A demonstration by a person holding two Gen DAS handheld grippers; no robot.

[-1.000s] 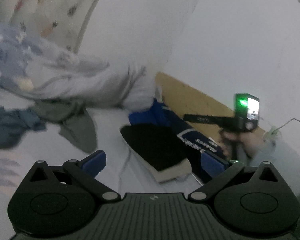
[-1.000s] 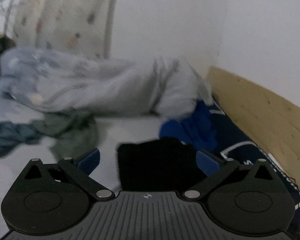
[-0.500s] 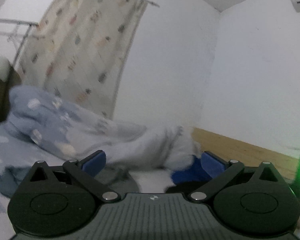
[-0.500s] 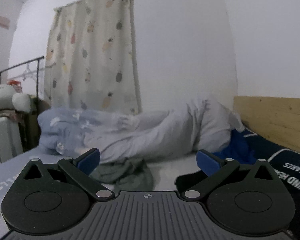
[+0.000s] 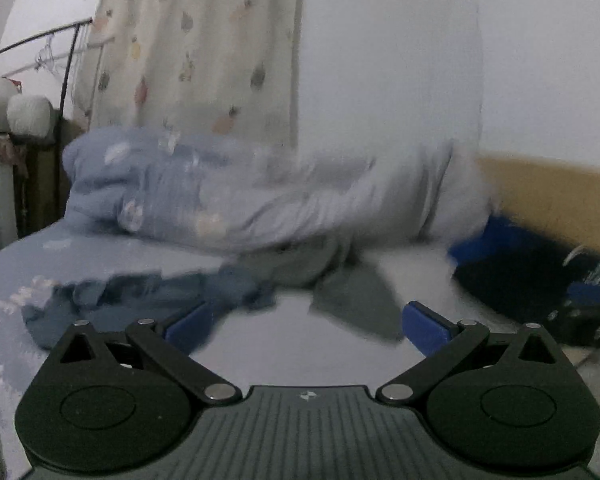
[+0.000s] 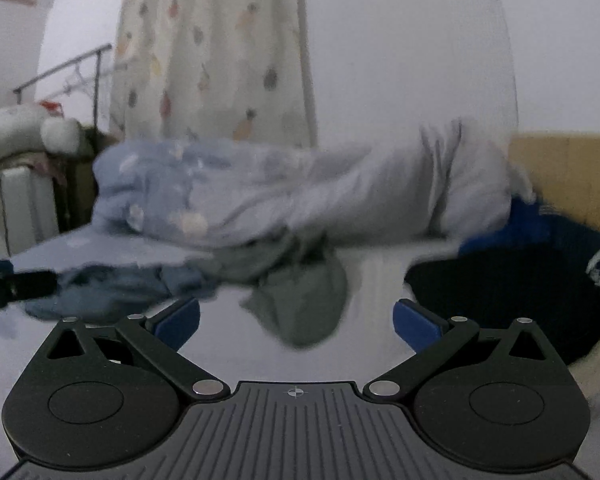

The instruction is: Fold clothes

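Note:
A crumpled grey-green garment (image 5: pixel 340 280) (image 6: pixel 300 300) lies on the pale bed sheet (image 5: pixel 308 344), ahead of both grippers. A rumpled blue garment (image 5: pixel 140 296) (image 6: pixel 112 288) lies to its left. A folded black garment (image 5: pixel 512 280) (image 6: pixel 492 280) rests at the right beside dark blue printed cloth (image 6: pixel 572 240). My left gripper (image 5: pixel 308 326) is open with nothing between its blue pads. My right gripper (image 6: pixel 296 320) is open too and holds nothing. Both views are blurred by motion.
A bunched light-blue quilt (image 5: pixel 220 200) (image 6: pixel 260 196) lies across the back of the bed. A wooden headboard (image 5: pixel 552 200) runs along the right wall. A patterned curtain (image 5: pixel 196 48) hangs behind, with a clothes rail (image 5: pixel 36 52) at the far left.
Both cameras tipped up toward the wall and curtain half a second ago, then dropped and swung left toward the grey-green and blue garments. Both grippers stayed open throughout.

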